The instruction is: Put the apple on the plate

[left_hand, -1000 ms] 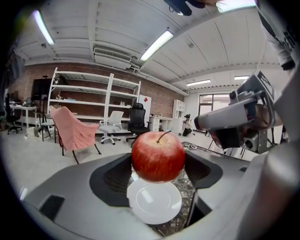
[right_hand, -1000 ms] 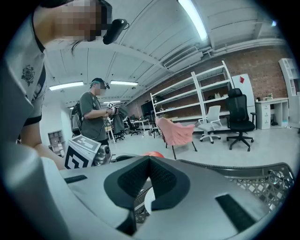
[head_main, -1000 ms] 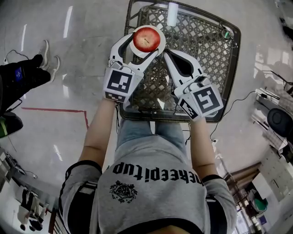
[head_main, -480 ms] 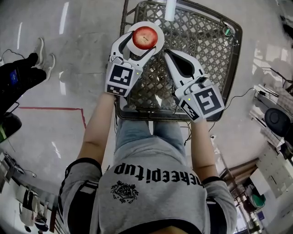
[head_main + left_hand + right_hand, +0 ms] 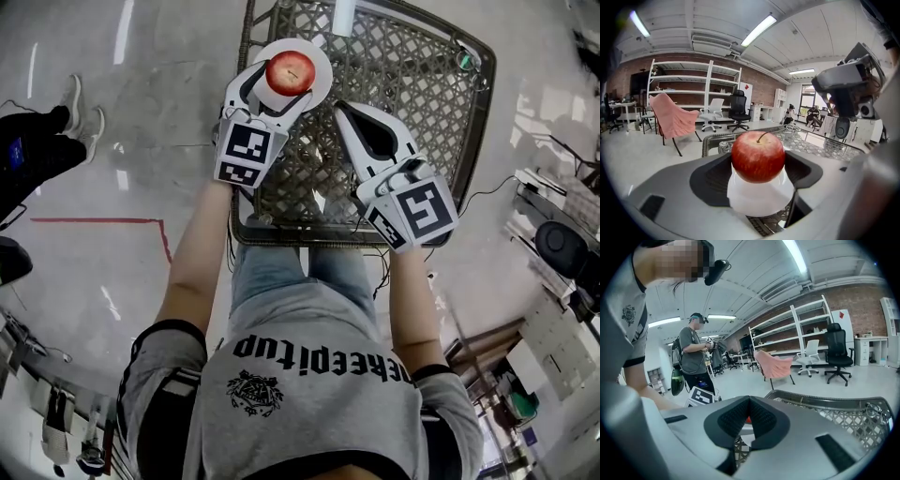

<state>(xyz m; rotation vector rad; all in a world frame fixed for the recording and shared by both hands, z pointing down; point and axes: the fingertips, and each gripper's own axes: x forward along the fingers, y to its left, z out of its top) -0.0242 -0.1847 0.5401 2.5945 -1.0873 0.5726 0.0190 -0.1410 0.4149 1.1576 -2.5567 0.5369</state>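
Note:
A red apple (image 5: pixel 289 71) sits between the jaws of my left gripper (image 5: pixel 287 79), which is shut on it. The apple is directly over a white plate (image 5: pixel 322 58) at the near left corner of the table; I cannot tell whether it touches the plate. In the left gripper view the apple (image 5: pixel 758 156) fills the middle, with the plate (image 5: pixel 759 200) just under it. My right gripper (image 5: pixel 341 109) is shut and holds nothing, a little right of the plate. In the right gripper view its pads (image 5: pixel 761 418) meet at the tips.
The plate rests on a lattice-patterned table (image 5: pixel 412 103) with a dark rim. A white cylinder (image 5: pixel 343 14) stands at the table's far edge and a small green thing (image 5: pixel 464 61) at its right. Another person's shoes (image 5: pixel 73 98) are on the floor at left.
My left gripper has carried the apple slightly farther away and to the left, staying over the plate. The right gripper has barely moved.

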